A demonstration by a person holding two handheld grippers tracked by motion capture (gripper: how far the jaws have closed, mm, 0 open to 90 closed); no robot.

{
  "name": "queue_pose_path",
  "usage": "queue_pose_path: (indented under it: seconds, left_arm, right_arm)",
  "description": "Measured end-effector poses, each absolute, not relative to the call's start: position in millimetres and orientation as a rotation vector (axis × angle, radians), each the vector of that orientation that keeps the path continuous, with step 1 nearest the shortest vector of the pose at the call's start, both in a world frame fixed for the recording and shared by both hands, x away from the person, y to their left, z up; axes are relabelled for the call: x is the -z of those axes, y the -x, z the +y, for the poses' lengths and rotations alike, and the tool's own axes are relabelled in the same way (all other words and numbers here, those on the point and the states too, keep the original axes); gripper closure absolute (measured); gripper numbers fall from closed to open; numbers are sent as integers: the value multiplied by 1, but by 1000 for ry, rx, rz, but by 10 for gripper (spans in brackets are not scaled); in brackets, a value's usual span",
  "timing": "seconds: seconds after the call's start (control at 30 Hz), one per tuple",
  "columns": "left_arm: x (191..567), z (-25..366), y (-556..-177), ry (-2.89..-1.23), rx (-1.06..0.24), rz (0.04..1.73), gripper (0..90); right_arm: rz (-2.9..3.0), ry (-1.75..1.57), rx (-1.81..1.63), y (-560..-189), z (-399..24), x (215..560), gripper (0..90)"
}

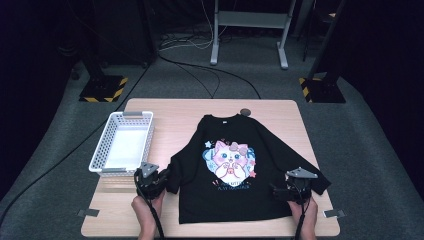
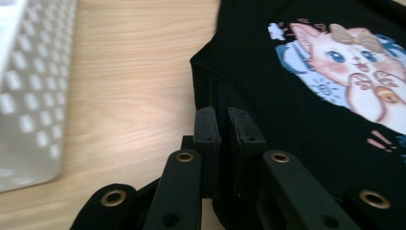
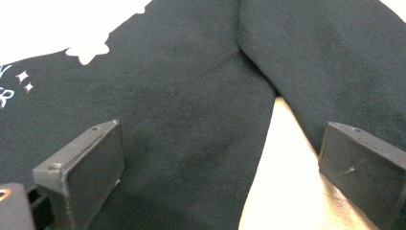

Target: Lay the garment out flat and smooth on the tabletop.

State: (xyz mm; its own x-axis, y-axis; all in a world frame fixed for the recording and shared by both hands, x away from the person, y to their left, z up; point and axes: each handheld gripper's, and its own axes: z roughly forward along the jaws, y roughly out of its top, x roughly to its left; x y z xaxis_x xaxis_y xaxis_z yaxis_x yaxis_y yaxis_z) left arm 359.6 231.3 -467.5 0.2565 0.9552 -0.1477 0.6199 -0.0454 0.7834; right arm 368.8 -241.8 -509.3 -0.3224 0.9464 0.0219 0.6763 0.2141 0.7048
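Fingers (image 2: 207,125) of the left gripper (image 2: 224,125) pinch the shirt's (image 1: 225,150) left sleeve (image 1: 172,175) near the tabletop's (image 1: 170,112) front-left corner; right gripper (image 3: 218,167) fingers spread over the other sleeve (image 3: 335,72).

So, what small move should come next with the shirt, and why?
Probably draw the left hand-held gripper inward, folding the sleeve over the shirt. Its jaws look shut at the sleeve's edge, while the right hand-held gripper stands open over the other side.
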Motion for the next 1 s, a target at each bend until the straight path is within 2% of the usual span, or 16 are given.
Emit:
queue_pose_path:
  seconds: [0.3,0.6,0.63,0.77,0.93,1.0]
  left_arm:
    - [477,260,-360,-1738,-548,1526,815]
    - [485,280,-357,-1722,-512,1574,754]
    - [489,295,-351,-1709,-516,1615,754]
    - [486,309,-343,-1655,-504,1643,665]
    - [470,312,-331,-1594,-547,1608,567]
    - [466,308,-331,-1623,-562,1586,542]
  right_arm:
    - [2077,-1504,-876,-369,-242,509,14]
    - [2076,-1505,-875,-369,-242,509,14]
    - [2076,-1505,-875,-369,-242,509,14]
    - [2074,-1507,-875,-369,-242,509,14]
    - [2074,-1507,-874,-369,-242,509,13]
    - [2074,-1507,-873,-369,-242,509,13]
